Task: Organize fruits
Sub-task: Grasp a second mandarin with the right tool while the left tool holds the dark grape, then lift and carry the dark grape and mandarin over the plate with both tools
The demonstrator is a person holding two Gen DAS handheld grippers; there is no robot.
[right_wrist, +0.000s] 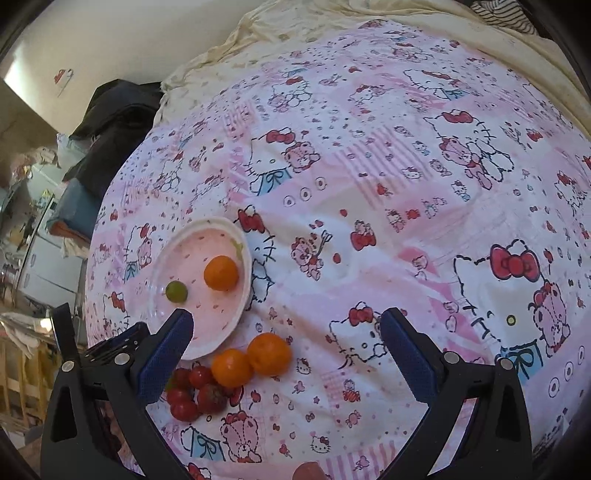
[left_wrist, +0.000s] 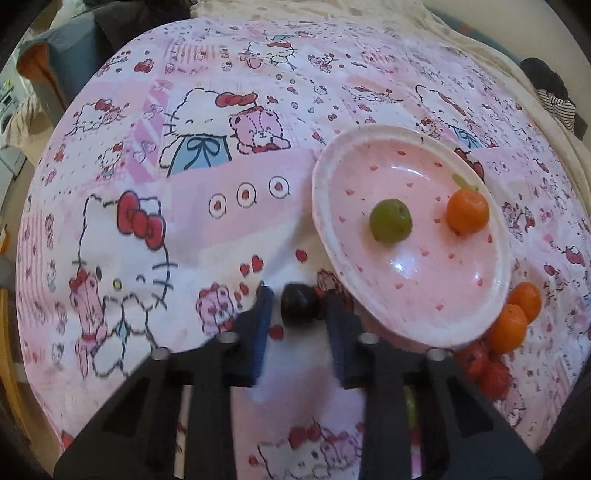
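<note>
In the left wrist view my left gripper (left_wrist: 298, 306) is shut on a small dark round fruit (left_wrist: 300, 303), low over the bedsheet just left of the pink plate (left_wrist: 406, 317). On the plate lie a green grape (left_wrist: 390, 220) and an orange (left_wrist: 467, 211). Two more oranges (left_wrist: 515, 315) and some small red fruits (left_wrist: 484, 365) lie beside the plate's near right rim. In the right wrist view my right gripper (right_wrist: 287, 320) stands open and holds nothing. It hangs above the two oranges (right_wrist: 251, 360) and the red fruits (right_wrist: 195, 395), with the plate (right_wrist: 229, 317) to the left.
A pink cartoon-print sheet (left_wrist: 184, 221) covers the bed, with a cream blanket (right_wrist: 332, 29) bunched along its far side. Dark clothing (right_wrist: 110, 122) and cluttered furniture lie off the bed's left edge. A striped garment (left_wrist: 557, 103) lies at the far right.
</note>
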